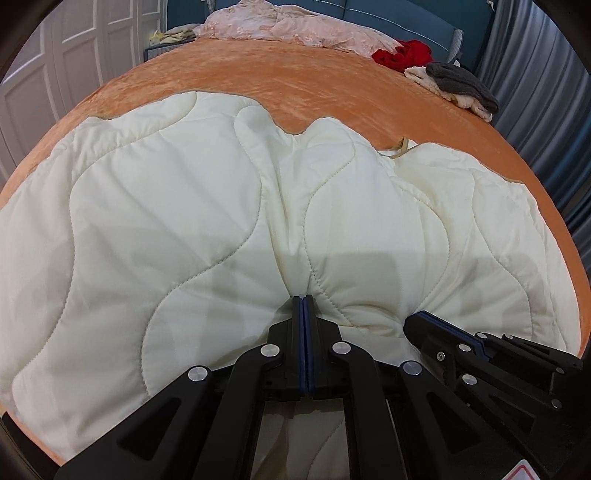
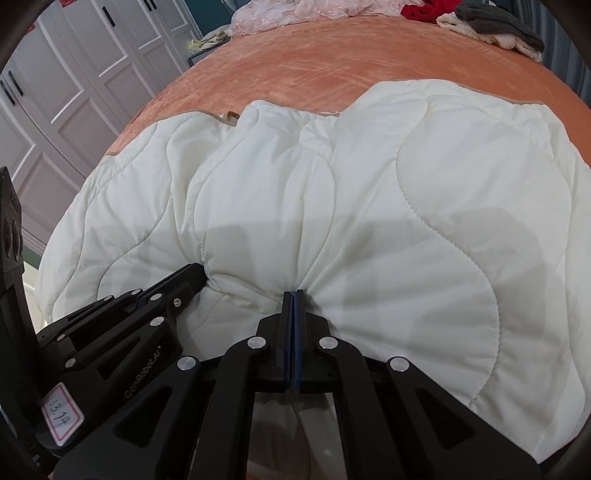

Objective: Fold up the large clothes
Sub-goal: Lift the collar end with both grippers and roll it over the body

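A cream quilted garment (image 1: pixel 184 221) lies spread on the orange bed cover (image 1: pixel 258 77); it also fills the right wrist view (image 2: pixel 424 221). My left gripper (image 1: pixel 303 296) is shut on a pinch of the quilted fabric at its near edge. My right gripper (image 2: pixel 293 292) is shut on the same edge, close beside the left one. In the left wrist view the right gripper (image 1: pixel 415 319) shows at lower right. In the right wrist view the left gripper (image 2: pixel 197 269) shows at lower left. The fabric puckers at both grips.
At the far end of the bed lie a pink lace garment (image 1: pixel 288 26), a red garment (image 1: pixel 404 55) and a grey and cream knit pile (image 1: pixel 458 86). White wardrobe doors (image 2: pixel 74 92) stand to the left, a blue-grey curtain (image 1: pixel 539 110) to the right.
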A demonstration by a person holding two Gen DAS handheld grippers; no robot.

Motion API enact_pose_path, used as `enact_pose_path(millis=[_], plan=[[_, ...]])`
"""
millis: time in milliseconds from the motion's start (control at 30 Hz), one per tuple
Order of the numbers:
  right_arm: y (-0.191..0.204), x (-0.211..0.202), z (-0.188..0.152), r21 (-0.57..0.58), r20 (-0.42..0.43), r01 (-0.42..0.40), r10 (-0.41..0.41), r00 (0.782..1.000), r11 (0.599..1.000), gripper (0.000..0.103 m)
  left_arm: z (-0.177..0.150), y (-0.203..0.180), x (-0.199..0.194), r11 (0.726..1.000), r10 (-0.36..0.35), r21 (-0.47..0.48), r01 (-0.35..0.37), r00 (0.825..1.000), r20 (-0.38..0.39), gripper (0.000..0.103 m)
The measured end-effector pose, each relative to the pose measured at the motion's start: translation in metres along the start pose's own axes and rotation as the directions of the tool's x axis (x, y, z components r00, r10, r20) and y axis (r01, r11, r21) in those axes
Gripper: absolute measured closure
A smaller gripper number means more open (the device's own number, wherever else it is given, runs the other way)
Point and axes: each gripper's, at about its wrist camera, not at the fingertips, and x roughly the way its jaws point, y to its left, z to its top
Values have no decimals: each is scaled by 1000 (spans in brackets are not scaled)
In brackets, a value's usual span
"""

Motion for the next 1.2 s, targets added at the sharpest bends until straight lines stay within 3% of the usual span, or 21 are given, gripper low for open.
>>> enact_pose_path(millis=[167, 233, 267, 300, 367, 467, 533, 600, 767, 833, 867, 900, 1000, 1100, 1200], plan=[[8, -27, 4, 21, 0, -21, 21, 1000, 1000, 100, 0, 22, -39, 989, -90, -120, 88, 996, -11, 96], [16, -41, 0, 3, 17, -37, 37, 999, 999, 100, -9, 50, -71, 968, -124, -215, 129, 992, 35, 76], [22, -48, -3, -13, 24, -43, 44, 999, 999, 100, -13, 63, -81, 957, -120, -259, 130, 991, 54, 52], [26, -51, -5, -22, 26, -50, 51, 998, 998, 100, -20, 80, -95, 937, -111, -322, 133, 990, 86, 43], [35, -55, -11, -40, 15, -71, 71, 997, 997, 100, -37, 120, -114, 883, -93, -449, 137, 989, 119, 42], [41, -41, -18, -41, -31, -62, 61, 998, 997, 100, -54, 160, -115, 814, -63, -571, 106, 994, 94, 42], [40, -30, -21, -22, -50, -55, 54, 997, 998, 100, -62, 179, -107, 771, -80, -627, 106, 994, 70, 42], [35, -22, -21, 1, -60, -59, 59, 996, 998, 100, -67, 194, -96, 712, -129, -686, 153, 988, 86, 42], [29, -14, -19, 31, -77, -68, 71, 995, 997, 103, -65, 197, -69, 666, -186, -717, 206, 977, 108, 35], [29, -13, -20, 30, -81, -65, 67, 994, 997, 103, -63, 196, -64, 657, -197, -721, 219, 974, 116, 35], [30, -14, -20, 27, -83, -63, 65, 994, 998, 103, -60, 194, -64, 662, -201, -715, 226, 972, 120, 40], [31, -16, -19, 28, -84, -60, 62, 995, 998, 103, -56, 191, -68, 678, -197, -699, 226, 973, 123, 54], [31, -29, -20, 35, -76, -61, 64, 995, 998, 102, -48, 185, -91, 740, -185, -630, 235, 972, 145, 82], [34, -50, -26, 8, -62, -65, 65, 996, 998, 100, -47, 186, -114, 751, -208, -598, 280, 960, 188, 87], [36, -60, -35, -12, -86, -85, 84, 993, 996, 100, -41, 176, -141, 792, -193, -542, 282, 957, 215, 88]])
